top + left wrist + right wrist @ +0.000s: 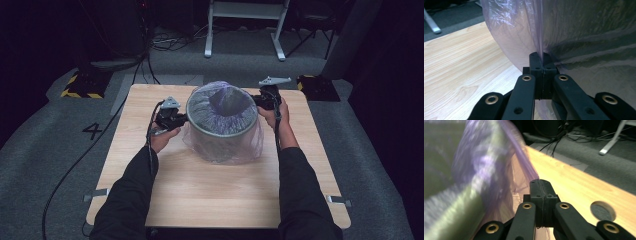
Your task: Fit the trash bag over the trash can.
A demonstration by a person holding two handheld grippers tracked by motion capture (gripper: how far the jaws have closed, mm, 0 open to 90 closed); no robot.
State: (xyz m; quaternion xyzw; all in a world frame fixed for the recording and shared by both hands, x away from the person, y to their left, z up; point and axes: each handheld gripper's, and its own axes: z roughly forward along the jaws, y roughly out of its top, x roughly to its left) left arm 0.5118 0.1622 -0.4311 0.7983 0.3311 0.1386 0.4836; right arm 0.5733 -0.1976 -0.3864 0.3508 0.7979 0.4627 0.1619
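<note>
Both grippers are clenched on the 1 thin translucent purple plastic bag (222, 140) draped over the 1 round grey metal bin (221, 131), mid-worktop (200, 195). Left gripper (184, 119) pinches film at the bin's left, right gripper (255, 100) opposite; the bin stands upright between them, equally near both.

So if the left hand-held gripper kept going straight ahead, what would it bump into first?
Probably the bin. The left hand-held gripper is shut on the purple bag and points at the bin's side, right behind the plastic.
</note>
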